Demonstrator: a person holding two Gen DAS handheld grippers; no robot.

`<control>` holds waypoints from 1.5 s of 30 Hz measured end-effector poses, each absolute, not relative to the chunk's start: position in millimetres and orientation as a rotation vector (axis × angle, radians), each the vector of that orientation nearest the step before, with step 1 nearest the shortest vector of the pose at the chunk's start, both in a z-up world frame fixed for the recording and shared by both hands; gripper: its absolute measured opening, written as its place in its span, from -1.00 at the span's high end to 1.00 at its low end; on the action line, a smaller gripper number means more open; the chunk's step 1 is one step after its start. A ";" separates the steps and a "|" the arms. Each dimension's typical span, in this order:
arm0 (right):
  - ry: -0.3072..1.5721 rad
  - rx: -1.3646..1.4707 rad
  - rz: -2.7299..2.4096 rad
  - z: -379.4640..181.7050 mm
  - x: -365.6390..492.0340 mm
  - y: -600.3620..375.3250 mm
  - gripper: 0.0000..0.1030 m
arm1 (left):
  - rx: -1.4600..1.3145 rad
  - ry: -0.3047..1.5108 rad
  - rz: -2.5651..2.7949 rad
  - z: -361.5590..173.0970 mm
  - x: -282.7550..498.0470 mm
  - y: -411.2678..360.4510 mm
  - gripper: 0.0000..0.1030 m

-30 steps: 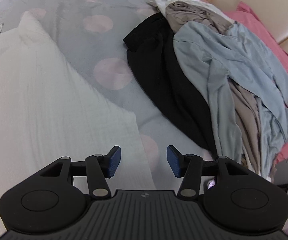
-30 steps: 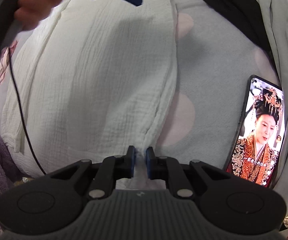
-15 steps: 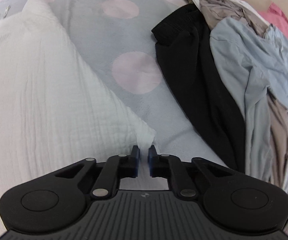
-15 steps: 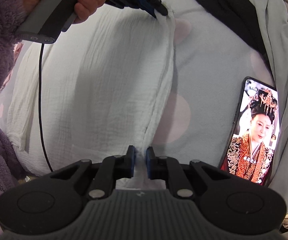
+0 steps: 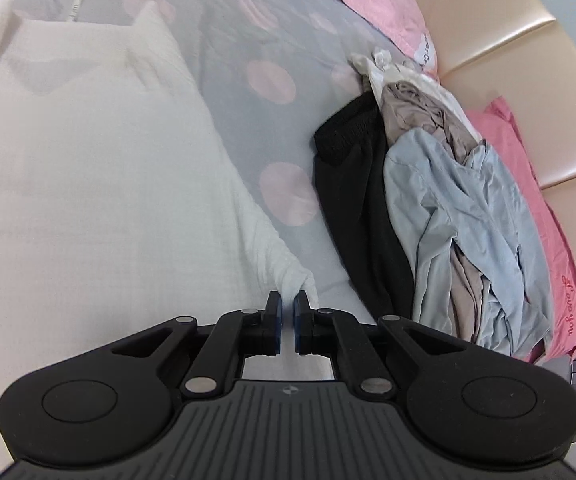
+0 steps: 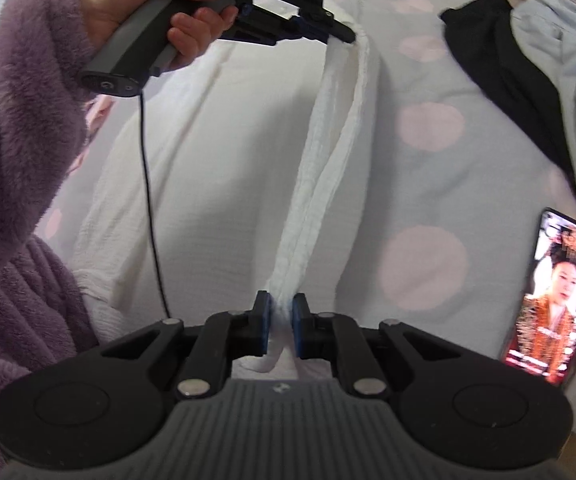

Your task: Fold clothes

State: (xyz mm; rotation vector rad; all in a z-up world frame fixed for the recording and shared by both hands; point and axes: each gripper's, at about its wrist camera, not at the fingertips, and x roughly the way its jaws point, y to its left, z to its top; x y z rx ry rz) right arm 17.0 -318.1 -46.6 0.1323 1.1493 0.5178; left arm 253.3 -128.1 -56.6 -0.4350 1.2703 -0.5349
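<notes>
On the bed point(image 5: 223, 92), the garment point(image 5: 79, 200) lies left of the clothes pile point(image 5: 440, 200); a phone point(image 6: 548, 300) lies between them.

Little can be read here. In the left wrist view, the pink pillowcase point(image 5: 544, 240) at the right edge of the bed carries dark red script embroidery that reads "Love you" — running sideways along its lower end. A second pink pillow point(image 5: 384, 4) near the headboard bears dark lettering at its corner, too small and curved to make out. In the right wrist view, the phone point(image 6: 548, 300) lying on the bed shows lines of text low on its screen — blurred, not legible.
</notes>
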 end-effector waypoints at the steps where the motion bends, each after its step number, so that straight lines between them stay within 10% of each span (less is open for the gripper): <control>1: 1.141 0.120 0.524 -46.3 14.2 -310.9 0.75 | -0.441 1.263 -0.529 -56.1 251.6 -121.1 0.93; 19: 1.237 0.060 0.560 -98.8 20.2 -228.1 0.74 | -0.534 1.247 -0.357 -120.1 241.5 -15.8 0.92; 29: 1.239 0.010 0.612 -101.0 21.8 -221.1 0.14 | -0.419 1.238 -0.413 -98.4 209.3 -13.5 0.50; 45: 1.145 -0.089 0.521 -51.8 35.9 -300.0 -0.05 | -0.234 1.322 -0.575 -80.9 75.7 -43.0 0.38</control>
